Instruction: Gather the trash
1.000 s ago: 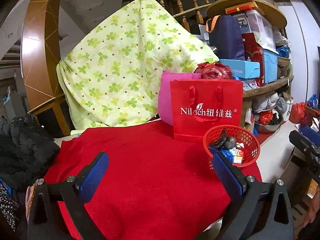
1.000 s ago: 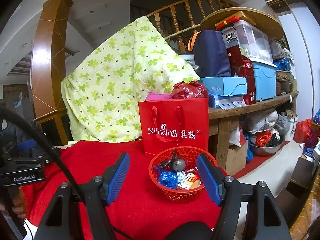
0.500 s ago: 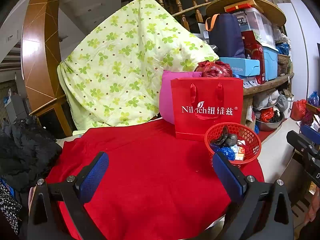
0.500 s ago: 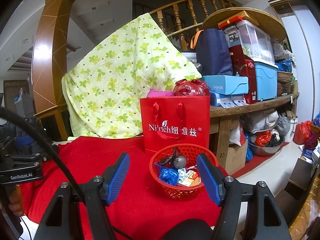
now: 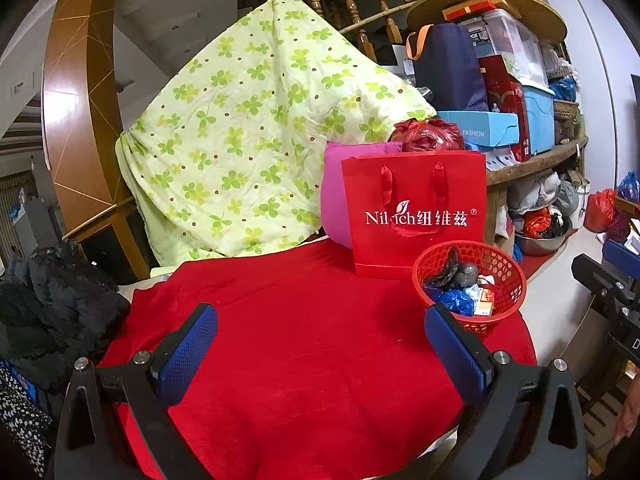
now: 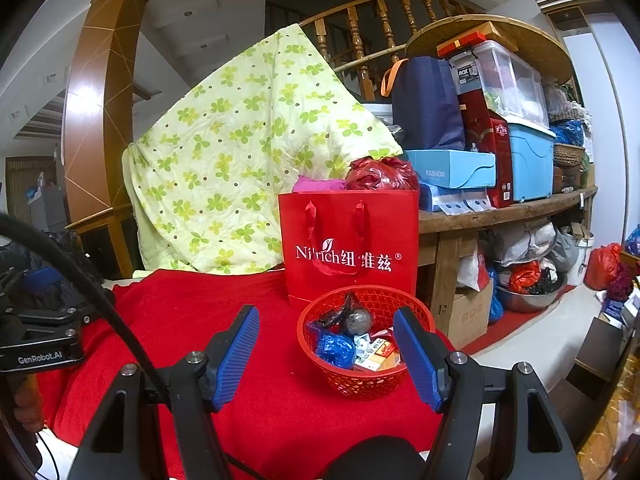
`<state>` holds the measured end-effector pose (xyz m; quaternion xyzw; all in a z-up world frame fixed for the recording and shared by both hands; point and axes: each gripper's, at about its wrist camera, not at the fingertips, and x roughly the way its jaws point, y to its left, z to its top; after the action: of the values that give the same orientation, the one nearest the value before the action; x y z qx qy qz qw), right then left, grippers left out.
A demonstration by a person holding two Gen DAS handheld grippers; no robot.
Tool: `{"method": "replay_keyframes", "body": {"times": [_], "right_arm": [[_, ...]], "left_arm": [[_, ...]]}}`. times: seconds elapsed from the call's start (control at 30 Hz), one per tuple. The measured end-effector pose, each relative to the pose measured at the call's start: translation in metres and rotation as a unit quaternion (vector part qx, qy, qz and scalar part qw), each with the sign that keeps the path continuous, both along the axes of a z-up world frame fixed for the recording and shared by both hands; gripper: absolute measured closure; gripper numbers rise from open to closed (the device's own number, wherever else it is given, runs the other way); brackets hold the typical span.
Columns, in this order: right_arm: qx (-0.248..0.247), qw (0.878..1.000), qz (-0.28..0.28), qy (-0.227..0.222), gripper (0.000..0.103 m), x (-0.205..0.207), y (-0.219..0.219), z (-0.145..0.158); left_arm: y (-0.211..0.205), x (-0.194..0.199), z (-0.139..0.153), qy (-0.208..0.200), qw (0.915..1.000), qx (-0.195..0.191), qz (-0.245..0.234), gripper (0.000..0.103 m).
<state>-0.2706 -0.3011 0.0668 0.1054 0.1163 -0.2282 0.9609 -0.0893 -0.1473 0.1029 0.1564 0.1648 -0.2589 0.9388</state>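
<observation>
A red mesh basket point(image 5: 507, 276) point(image 6: 328, 312) stands on the red tablecloth point(image 5: 304, 344) point(image 6: 192, 312) near its right edge. It holds trash: a blue crumpled wrapper point(image 6: 335, 349), a grey foil ball point(image 6: 359, 320), black plastic and small cartons. My left gripper point(image 5: 320, 340) is open and empty, held above the cloth to the left of the basket. My right gripper point(image 6: 326, 340) is open and empty, just in front of the basket, apart from it.
A red paper bag point(image 5: 414, 212) point(image 6: 350, 248) stands behind the basket, with a pink cushion point(image 5: 334, 200) and a green patterned quilt point(image 5: 248, 140) behind it. A cluttered wooden shelf point(image 6: 504, 208) is at the right. Black clothing point(image 5: 52, 312) lies at the left.
Both grippers have drifted slightly; the basket and bag sit a little lower in the views. Jaws stay open and nothing was taken or let go.
</observation>
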Motion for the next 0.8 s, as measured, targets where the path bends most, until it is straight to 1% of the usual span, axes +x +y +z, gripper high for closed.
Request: {"method": "replay_keyframes", "body": {"times": [0.33,0.8], "right_arm": [[0.003,1.0,-0.006,-0.003,0.03,-0.0033,-0.0067,-0.0008],[0.003,1.0,-0.006,-0.003,0.03,-0.0034,-0.0084,-0.0007]], "left_arm": [[0.0003,-0.0041,-0.0008,-0.012,0.9998,0.012,-0.009,0.0],[0.0012,-0.0049,-0.0014,-0.011,0.9997,0.017,-0.011,0.0]]}}
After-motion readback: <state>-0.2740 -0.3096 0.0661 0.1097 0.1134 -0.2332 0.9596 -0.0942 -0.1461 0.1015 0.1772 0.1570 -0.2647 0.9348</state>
